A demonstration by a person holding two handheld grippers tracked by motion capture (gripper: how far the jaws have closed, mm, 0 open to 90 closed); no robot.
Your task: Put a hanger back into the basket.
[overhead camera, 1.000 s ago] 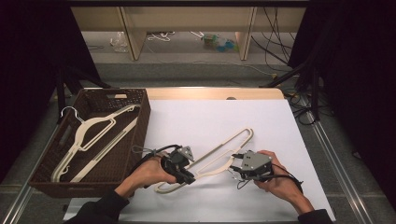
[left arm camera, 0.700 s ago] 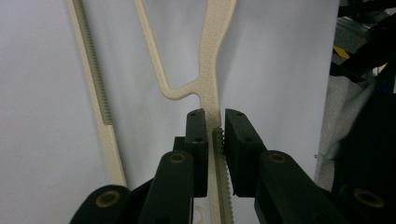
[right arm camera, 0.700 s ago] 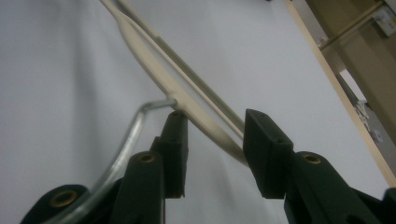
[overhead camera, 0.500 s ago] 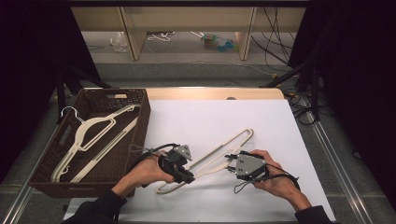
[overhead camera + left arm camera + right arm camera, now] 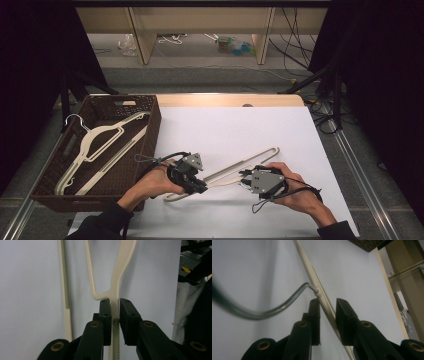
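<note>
hanger hook point(image 5: 262, 312) blurred, perhaps edge-cut

High view: fixed above the near table edge, facing forward and down — far off.
Gripper views: each rides low, looking close along its own jaws.
Shared: the cream hanger point(image 5: 235, 167) — lower centre of the high view.

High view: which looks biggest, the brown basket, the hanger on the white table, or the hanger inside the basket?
Largest to smallest as they look:
1. brown basket
2. hanger on the table and hanger in the basket: these two look about alike, and both are partly hidden or overlapped, so I would not rank one above the other.
</note>
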